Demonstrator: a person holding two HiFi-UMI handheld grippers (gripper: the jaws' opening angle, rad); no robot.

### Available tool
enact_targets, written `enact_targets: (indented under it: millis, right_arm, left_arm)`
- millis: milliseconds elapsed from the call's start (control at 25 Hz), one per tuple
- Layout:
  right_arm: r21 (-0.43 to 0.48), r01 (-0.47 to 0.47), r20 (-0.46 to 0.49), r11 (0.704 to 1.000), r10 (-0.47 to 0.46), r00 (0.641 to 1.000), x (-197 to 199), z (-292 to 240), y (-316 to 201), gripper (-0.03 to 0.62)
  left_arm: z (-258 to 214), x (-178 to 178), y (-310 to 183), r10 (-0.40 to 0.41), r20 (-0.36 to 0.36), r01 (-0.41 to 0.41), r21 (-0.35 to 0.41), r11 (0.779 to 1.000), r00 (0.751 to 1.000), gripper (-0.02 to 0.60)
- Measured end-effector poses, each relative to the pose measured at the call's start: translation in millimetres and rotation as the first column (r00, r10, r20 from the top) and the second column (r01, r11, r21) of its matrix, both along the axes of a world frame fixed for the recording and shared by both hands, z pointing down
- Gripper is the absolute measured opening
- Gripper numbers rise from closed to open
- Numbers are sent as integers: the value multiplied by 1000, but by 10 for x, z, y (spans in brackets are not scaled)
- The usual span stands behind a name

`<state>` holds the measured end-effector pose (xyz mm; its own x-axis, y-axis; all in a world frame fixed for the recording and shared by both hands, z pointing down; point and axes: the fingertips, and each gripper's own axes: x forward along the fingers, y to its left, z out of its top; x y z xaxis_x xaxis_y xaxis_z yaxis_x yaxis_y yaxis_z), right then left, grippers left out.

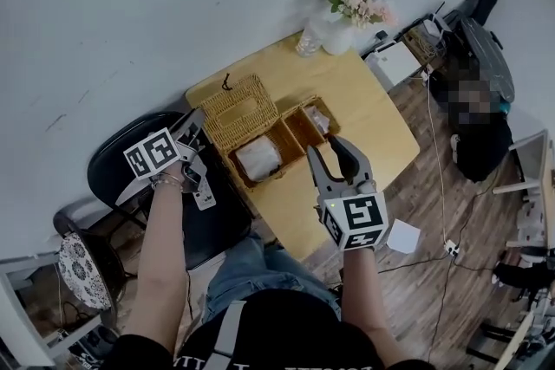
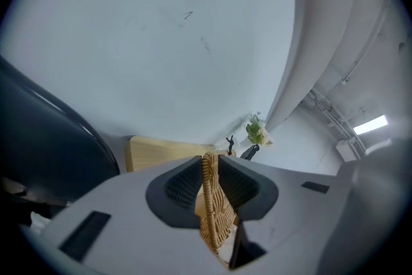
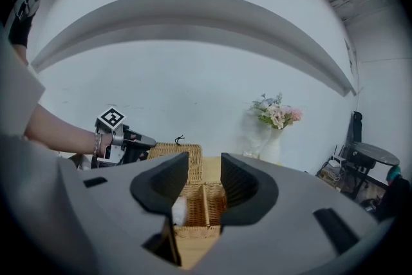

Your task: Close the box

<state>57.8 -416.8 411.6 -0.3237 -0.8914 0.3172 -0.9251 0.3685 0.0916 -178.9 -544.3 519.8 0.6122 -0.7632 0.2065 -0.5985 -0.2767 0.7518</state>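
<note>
Box (image 1: 276, 147) sits open mid-table (image 1: 368, 104); at its near right the right gripper (image 1: 329, 150) hovers, jaws apart and empty. Beyond, the lid (image 1: 240, 110) lies folded back flat, its left edge clamped in the left gripper (image 2: 209, 165). The thin weave could slip free mid-swing, or the unsteadied box could drag and tip.

The room is evenly and brightly lit; a ceiling lamp (image 2: 369, 125) is seen glowing right of the flowers (image 2: 256, 132) in the left gripper view. Only soft shadow is cast inside the box (image 1: 292, 140), below-left of the flowers. Both gripper views are bowed and darkened at their rims.
</note>
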Motion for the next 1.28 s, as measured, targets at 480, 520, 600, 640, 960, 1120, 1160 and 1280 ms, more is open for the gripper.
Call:
enact_targets:
  millis: [480,520,600,640,960,1120,1160,1280]
  right_arm:
    - [64,41,53,997,-44,998,370,-250,358,167]
    - [69,42,61,997,-46,997,394,-264,381,166]
    - [84,44,77,996,-50,996,436,-311,424,164]
    - [93,47,83,995,-54,995,450,-337,442,163]
    - [131,70,126,989,-86,988,499,-449,589,158]
    - [128,52,145,990,-70,987,585,-431,632,152]
    - [127,49,147,991,-68,987,600,-420,644,152]
    - [114,43,149,993,-59,987,643,-360,688,148]
  left_arm:
    - [-517,335,604,27,408,-114,191,975,912,86]
    - [-538,385,665,36,462,-144,201,969,886,86]
    - [-565,495,785,58,554,-206,209,956,831,86]
    - [-571,543,843,71,585,-234,208,950,808,86]
    - [-466,861,1349,175,730,-403,148,903,660,87]
    - [-308,1036,1577,194,766,-431,119,894,613,107]
    - [-257,1070,1622,192,782,-439,115,891,594,114]
    - [-82,1161,1756,203,843,-483,76,872,498,120]
